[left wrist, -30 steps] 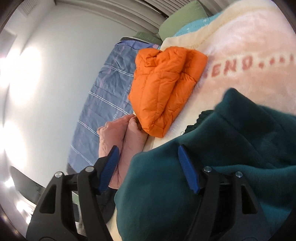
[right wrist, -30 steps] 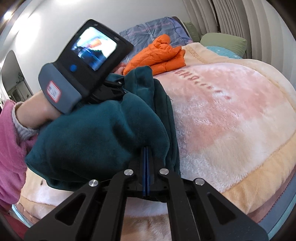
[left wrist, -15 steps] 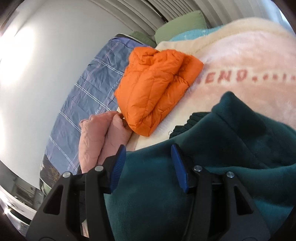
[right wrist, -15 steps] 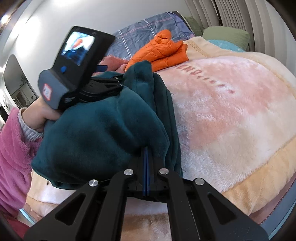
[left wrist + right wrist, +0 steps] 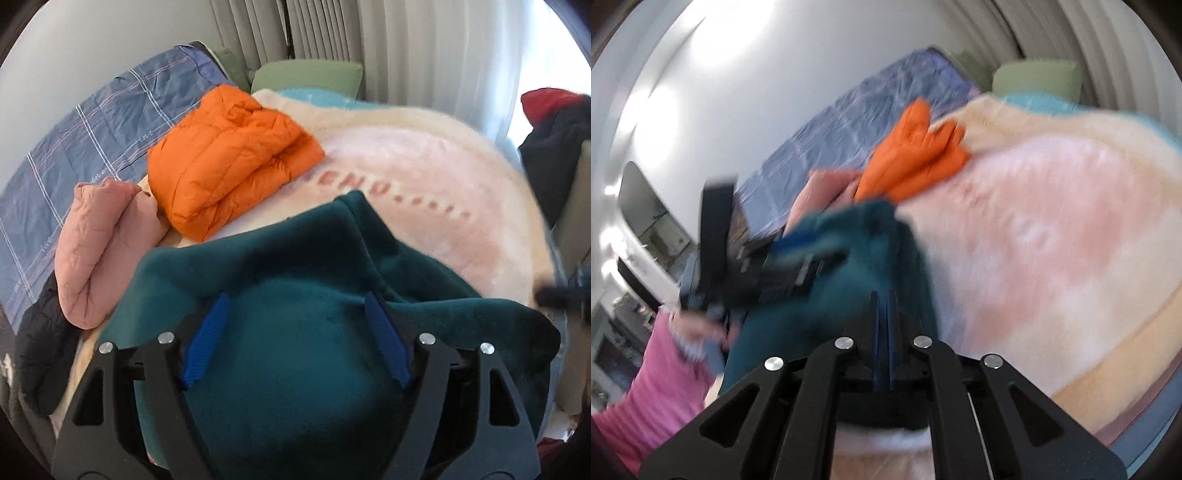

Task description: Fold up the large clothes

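1. Surface: a bed covered by a plush cream-and-pink blanket (image 5: 424,177). It has a row of reddish letters across its middle and a peach band along its near right edge in the right wrist view.
2. Along the bed's left side lies a blue checked sheet (image 5: 92,140), against a plain white wall (image 5: 92,44).
3. At the far end stand a green pillow (image 5: 306,75) and pale pleated curtains (image 5: 388,48). Daylight comes in at the far right.
4. Task item: a dark green fleece garment (image 5: 295,332) lies bunched at the near edge of the blanket, filling the lower half of the left wrist view.
5. Already folded: an orange puffer jacket (image 5: 229,155) sits at the far left of the blanket. A pink quilted garment (image 5: 99,243) lies just beside it on the near left. Dark clothing (image 5: 40,354) lies near and left of that.
6. At the right edge of the left wrist view, dark and red clothes (image 5: 550,125) are heaped off the bed.
7. Left gripper (image 5: 295,339): jaws opening and wide apart. The fleece bulges between the blue pads (image 5: 205,339), which do not pinch it.
8. Right gripper (image 5: 882,339): jaws just starting to open, with only a thin slit between them. The fleece lies just beyond the tips; the heavy blur prevents confirming any cloth in the slit.
9. A pink sleeve (image 5: 653,391) shows at the near left of the right wrist view.
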The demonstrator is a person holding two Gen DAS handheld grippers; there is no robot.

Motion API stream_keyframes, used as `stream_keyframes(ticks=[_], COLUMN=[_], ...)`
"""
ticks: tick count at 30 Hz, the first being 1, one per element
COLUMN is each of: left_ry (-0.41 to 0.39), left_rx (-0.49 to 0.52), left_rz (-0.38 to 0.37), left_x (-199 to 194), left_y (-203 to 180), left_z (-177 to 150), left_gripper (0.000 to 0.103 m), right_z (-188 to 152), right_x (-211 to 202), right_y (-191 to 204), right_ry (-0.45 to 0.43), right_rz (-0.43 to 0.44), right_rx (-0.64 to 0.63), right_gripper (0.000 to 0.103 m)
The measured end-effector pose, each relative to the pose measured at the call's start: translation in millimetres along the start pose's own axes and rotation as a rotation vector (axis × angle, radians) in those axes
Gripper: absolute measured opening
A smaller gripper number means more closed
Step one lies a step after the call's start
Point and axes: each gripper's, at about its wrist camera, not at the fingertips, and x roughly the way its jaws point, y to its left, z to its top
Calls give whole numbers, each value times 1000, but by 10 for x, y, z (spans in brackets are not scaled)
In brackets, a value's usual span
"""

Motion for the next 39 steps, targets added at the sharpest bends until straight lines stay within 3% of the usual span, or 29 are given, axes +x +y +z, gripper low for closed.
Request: stream_keyframes(ticks=[2, 5, 7, 9, 13, 14, 15, 17, 22, 23, 24, 25, 26, 27, 29, 31, 33, 37, 39], left_ry=[1, -6, -13, -18, -11, -9, -7, -5, -20, -12, 2, 8, 20, 29, 40, 47, 59, 58, 47], left_rx=[7, 8, 3, 2, 9, 10, 10, 7, 1, 0, 1, 3, 11, 20, 29, 29, 28, 29, 25], left_rz=[9, 12, 7, 8, 19, 18, 16, 16, 5, 7, 14, 18, 27, 37, 57, 60, 59, 60, 60], left_x=[11, -19, -17, -24, -12, -4, 3, 10, -1, 19, 49, 66, 92, 107, 128, 150, 177, 194, 180], left_y=[-21, -5, 25, 28, -11, -13, -12, -1, -3, -6, -11, -18, -37, -57, -86, -85, -84, -88, -78], left_z=[-17, -31, -41, -25, -20, -17, -14, -12, -3, 5, 13, 19, 36, 46, 59, 67, 84, 90, 74], left_gripper=[77, 77, 77, 77, 77, 77, 77, 77, 78, 78, 78, 78, 79, 79, 79, 80, 80, 80, 80], right_z=[190, 449, 542, 592, 666, 678, 702, 760, 920, 931, 942, 912, 871, 811, 745, 730, 657, 291, -2], right_x=[129, 595, 850, 1055, 1266, 1280, 1287, 1268, 1178, 1255, 1388, 1501, 1608, 1671, 1485, 1190, 758, 232, 213], right_y=[5, -103, -147, -142, -104, -66, -14, 73, 132, 100, 5, -93, -223, -428, -563, -467, -218, 299, 410], right_ry=[17, 125, 183, 225, 253, 253, 246, 226, 109, 97, 79, 93, 138, 197, 163, 87, 14, -12, 24], right_rz=[25, 90, 108, 95, 113, 114, 117, 73, -17, -83, -240, -330, -341, -296, -253, -253, -166, 17, 7], right_rx=[-34, 17, 29, 27, 10, -12, -41, -69, -55, -76, -106, -115, -88, 2, 54, -1, -75, -212, -233], right_gripper=[7, 7, 16, 45, 47, 43, 24, 10, 2, 0, 0, 0, 0, 0, 0, 0, 0, 1, 2])
